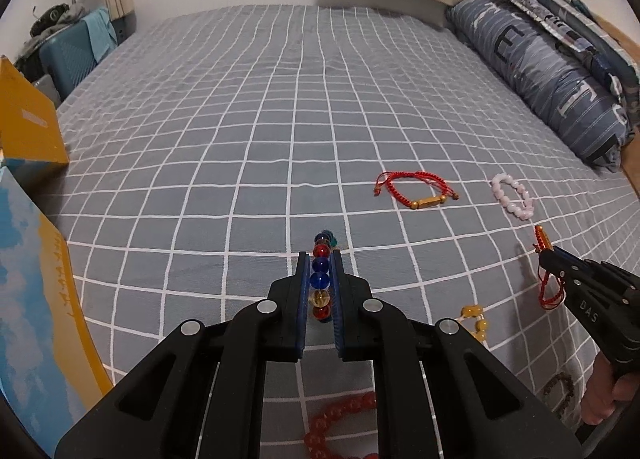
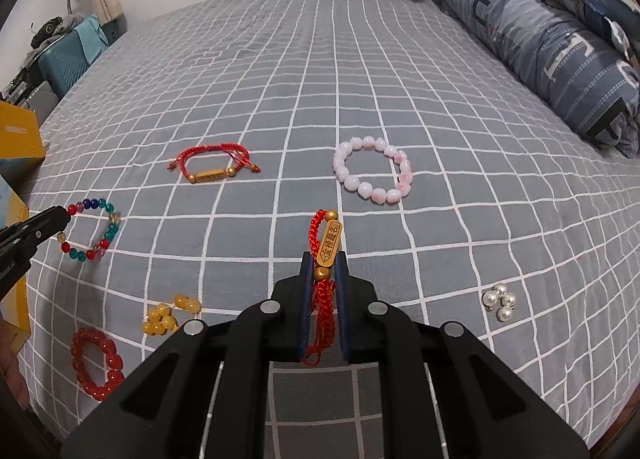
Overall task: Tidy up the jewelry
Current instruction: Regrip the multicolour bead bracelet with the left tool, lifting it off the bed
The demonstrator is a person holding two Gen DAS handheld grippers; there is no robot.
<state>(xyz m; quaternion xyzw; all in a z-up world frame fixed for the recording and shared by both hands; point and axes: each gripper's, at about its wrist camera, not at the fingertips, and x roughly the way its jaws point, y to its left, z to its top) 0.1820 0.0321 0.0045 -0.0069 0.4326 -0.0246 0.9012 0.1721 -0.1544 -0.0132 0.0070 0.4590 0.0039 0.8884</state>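
My left gripper (image 1: 320, 259) is shut on a multicoloured glass bead bracelet (image 1: 321, 279), which also shows in the right wrist view (image 2: 92, 231) at the left. My right gripper (image 2: 324, 259) is shut on a red cord bracelet with a gold bar (image 2: 328, 245) and holds it above the bed; it also shows in the left wrist view (image 1: 544, 255). On the bed lie another red cord bracelet (image 2: 214, 165), a pink bead bracelet (image 2: 372, 169), a yellow bead bracelet (image 2: 168, 315), a red bead bracelet (image 2: 96, 363) and several pearls (image 2: 500, 301).
The grey checked bed sheet (image 2: 280, 79) fills both views. A yellow box (image 1: 28, 127) and a blue-and-yellow box (image 1: 32, 299) stand at the left edge. Blue pillows (image 1: 540, 71) lie along the right side. A blue chair (image 1: 72, 55) stands far left.
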